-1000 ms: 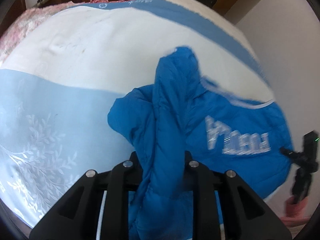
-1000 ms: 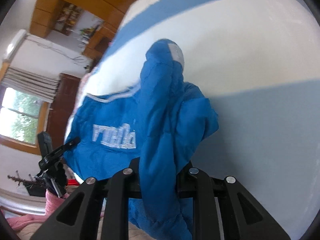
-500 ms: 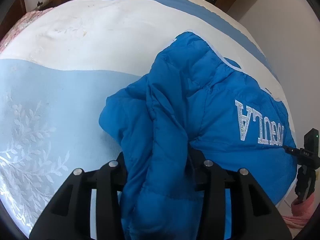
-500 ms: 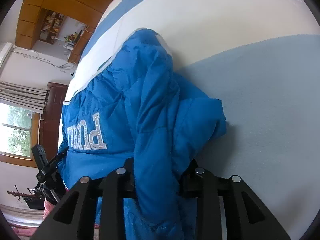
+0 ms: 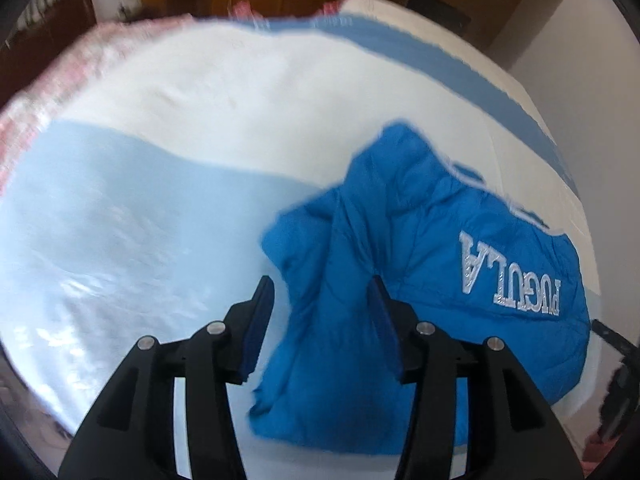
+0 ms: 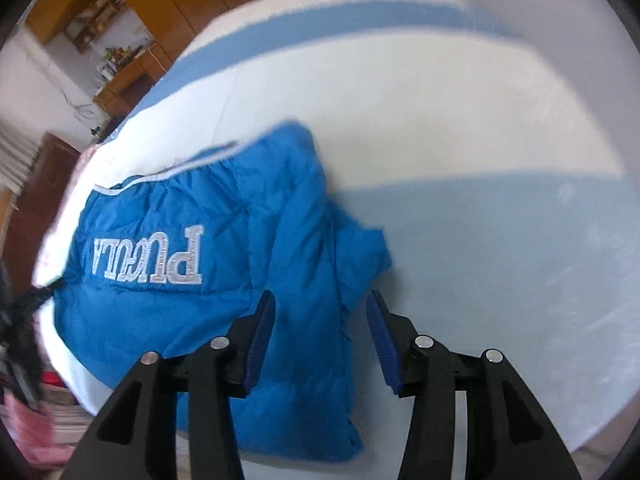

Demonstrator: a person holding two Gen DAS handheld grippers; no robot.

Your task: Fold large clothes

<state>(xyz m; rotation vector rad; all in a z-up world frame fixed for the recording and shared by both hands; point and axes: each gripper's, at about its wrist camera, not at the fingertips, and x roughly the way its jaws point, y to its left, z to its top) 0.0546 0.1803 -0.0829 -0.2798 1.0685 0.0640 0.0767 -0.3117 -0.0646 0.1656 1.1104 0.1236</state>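
Now both grippers (image 5: 322, 300) (image 6: 320, 312) tilted down, seemingly clear — jacket (image 5: 420, 280) released.

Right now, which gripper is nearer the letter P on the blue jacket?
Right. The right gripper is just beside the P; the left gripper is at the lettering's other end, by the A.

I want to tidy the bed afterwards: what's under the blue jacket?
The blue jacket lies on a bedcover with white and light blue bands. Whatever sits directly beneath the jacket is covered.
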